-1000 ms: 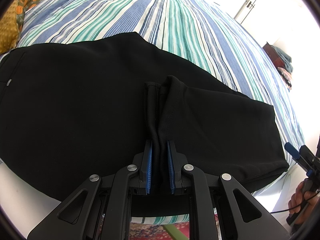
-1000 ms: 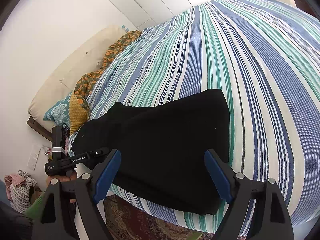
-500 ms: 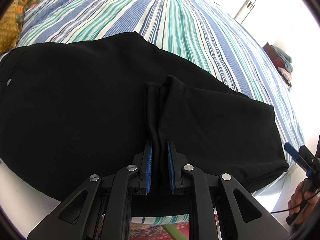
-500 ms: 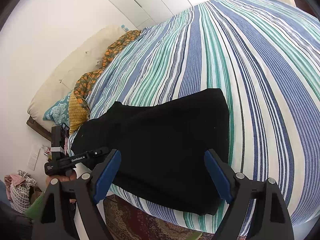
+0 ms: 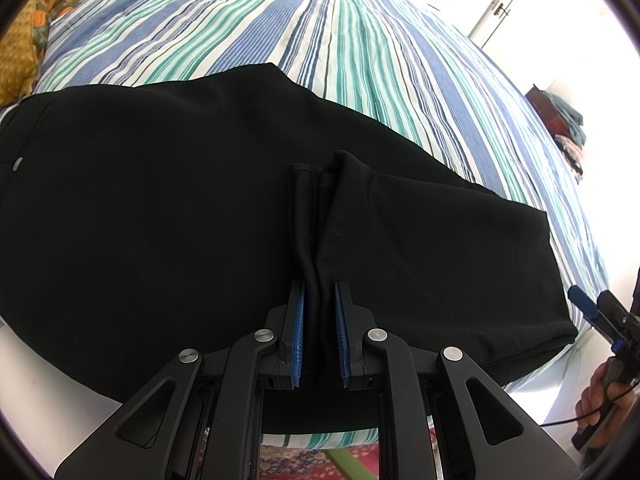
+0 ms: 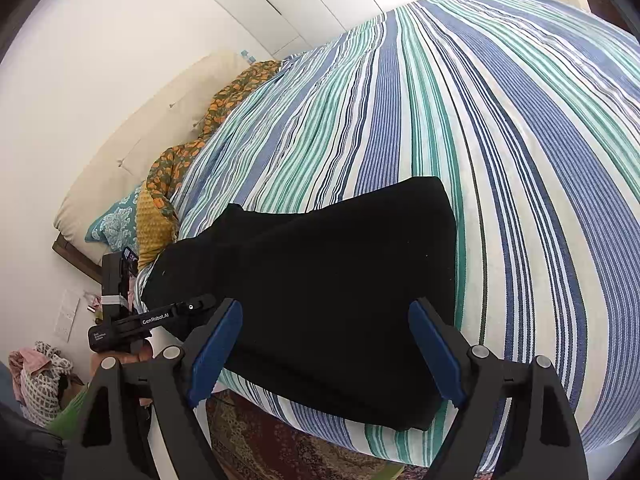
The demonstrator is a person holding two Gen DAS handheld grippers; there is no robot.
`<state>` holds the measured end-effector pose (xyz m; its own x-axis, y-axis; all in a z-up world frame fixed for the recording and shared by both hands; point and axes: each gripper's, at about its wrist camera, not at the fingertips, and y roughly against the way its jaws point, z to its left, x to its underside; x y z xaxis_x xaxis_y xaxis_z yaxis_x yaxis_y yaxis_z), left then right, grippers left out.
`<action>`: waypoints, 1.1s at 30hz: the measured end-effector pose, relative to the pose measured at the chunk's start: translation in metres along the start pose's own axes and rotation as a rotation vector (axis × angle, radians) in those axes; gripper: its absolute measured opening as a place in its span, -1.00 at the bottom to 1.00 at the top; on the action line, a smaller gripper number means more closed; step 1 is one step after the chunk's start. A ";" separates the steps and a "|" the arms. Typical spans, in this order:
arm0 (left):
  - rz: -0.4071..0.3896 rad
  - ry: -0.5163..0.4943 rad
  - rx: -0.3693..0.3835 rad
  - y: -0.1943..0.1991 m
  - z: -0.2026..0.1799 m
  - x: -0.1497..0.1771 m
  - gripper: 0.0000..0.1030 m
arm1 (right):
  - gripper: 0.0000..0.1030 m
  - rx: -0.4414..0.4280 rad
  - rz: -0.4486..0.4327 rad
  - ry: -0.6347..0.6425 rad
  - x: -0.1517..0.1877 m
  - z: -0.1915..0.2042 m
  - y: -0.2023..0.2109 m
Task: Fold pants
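Striped bedspread [image 5: 360, 40] is carrying black pants [image 5: 160, 200] lying lengthwise across mid-frame; left gripper [image 5: 320, 312] is pinching their bunched hem at lower centre, while right gripper [image 6: 324, 344] is hovering spread wide, empty.

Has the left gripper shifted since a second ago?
No. The left gripper stays clamped on the black pants, whose edge meets the striped bedspread at the same stripes.

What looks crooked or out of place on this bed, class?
The black pants are not flat: the left gripper pinches a bunched ridge of cloth at their near edge. They also overhang the striped bedspread's edge. The right gripper is open and holds nothing.
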<state>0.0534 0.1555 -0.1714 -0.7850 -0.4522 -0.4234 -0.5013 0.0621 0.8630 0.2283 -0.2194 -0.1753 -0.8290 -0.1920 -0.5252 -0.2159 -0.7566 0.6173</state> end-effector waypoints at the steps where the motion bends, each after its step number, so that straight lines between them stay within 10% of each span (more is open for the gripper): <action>1: 0.000 0.000 0.000 0.000 0.000 0.000 -0.74 | 0.65 0.000 0.001 0.000 0.000 0.000 0.000; 18: 0.003 0.026 0.024 0.000 0.005 0.000 -0.62 | 0.65 0.000 -0.015 -0.008 -0.002 -0.001 0.002; 27: -0.052 0.111 0.035 0.037 -0.001 0.013 0.16 | 0.65 -0.022 -0.075 -0.030 -0.011 -0.003 0.018; 33: -0.077 0.081 -0.023 0.078 -0.027 0.020 0.25 | 0.66 -0.092 -0.126 -0.071 -0.026 -0.003 0.039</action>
<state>0.0086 0.1266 -0.1055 -0.7124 -0.5251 -0.4657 -0.5494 0.0044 0.8355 0.2429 -0.2454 -0.1391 -0.8332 -0.0499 -0.5508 -0.2749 -0.8268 0.4908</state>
